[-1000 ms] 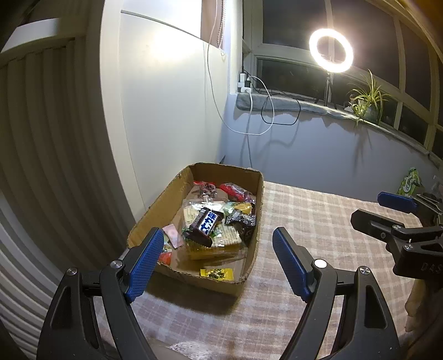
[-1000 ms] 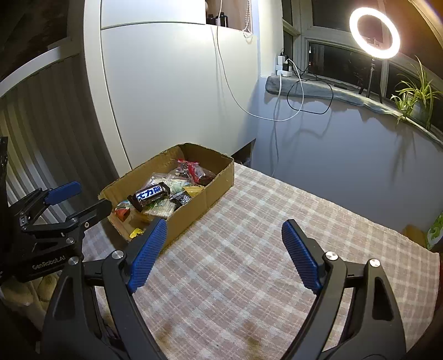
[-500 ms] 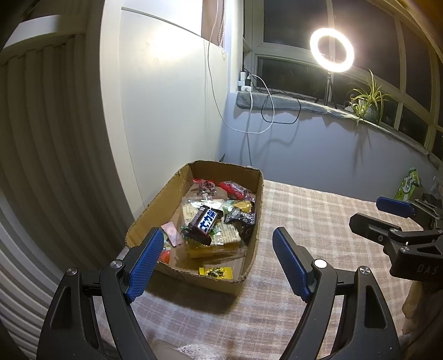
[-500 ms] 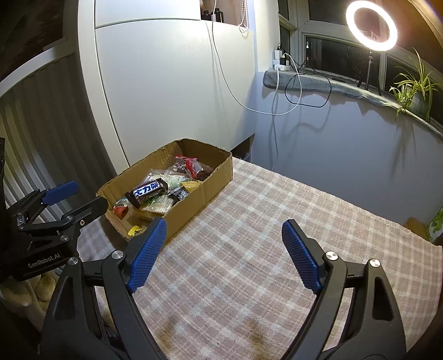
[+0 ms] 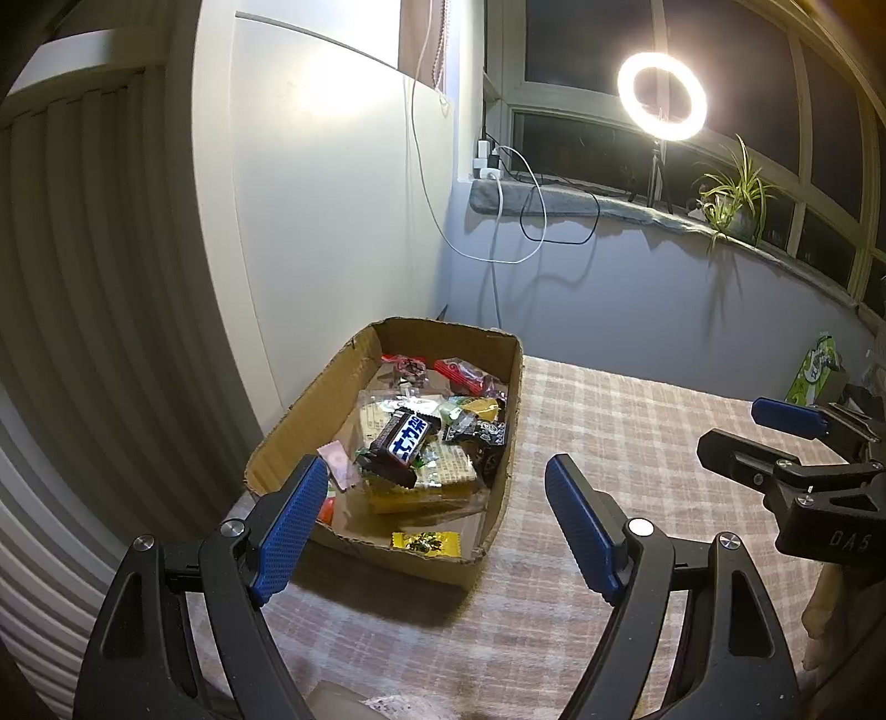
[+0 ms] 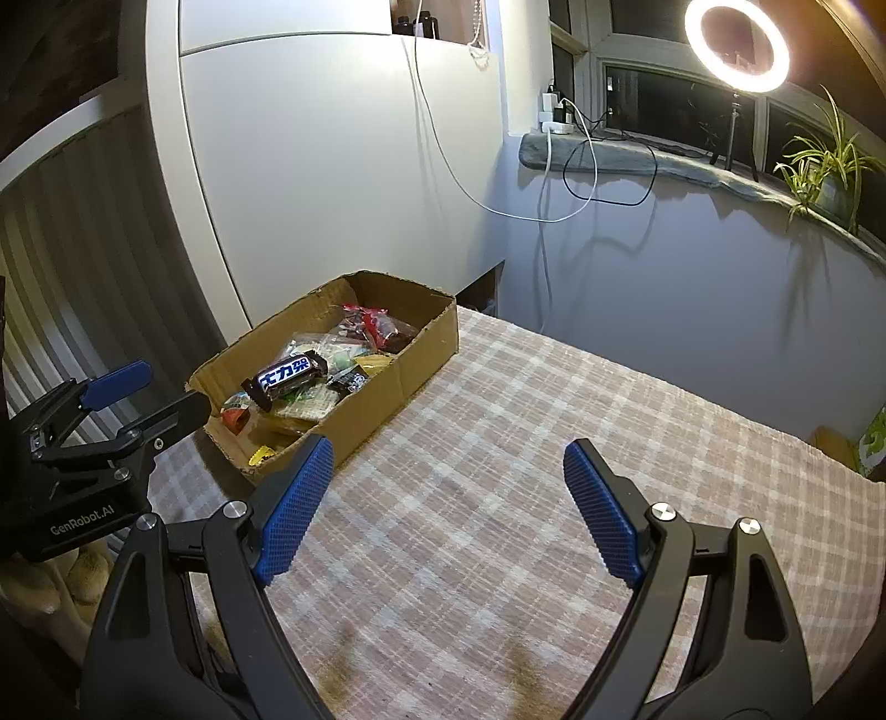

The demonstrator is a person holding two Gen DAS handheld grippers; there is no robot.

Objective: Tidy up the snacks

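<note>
A cardboard box (image 5: 506,421) (image 6: 421,360) full of wrapped snacks sits at the table's left edge on a plaid cloth. A dark chocolate bar (image 5: 401,443) (image 6: 288,376) lies on top of the pile. A small yellow packet (image 5: 426,543) lies at the box's near end. My left gripper (image 5: 432,520) is open and empty, just short of the box's near end. My right gripper (image 6: 448,504) is open and empty over the cloth, to the right of the box. Each gripper shows in the other's view: the right (image 5: 775,437), the left (image 6: 144,393).
The plaid cloth (image 6: 554,443) covers the table. A white cabinet (image 6: 332,166) and a grey wall stand behind the box. A ring light (image 6: 736,44), cables and a plant (image 6: 825,171) are on the windowsill. A green bag (image 5: 819,371) is at far right.
Both grippers stay open and empty. The views shift only slightly; the box and snacks have not moved.
</note>
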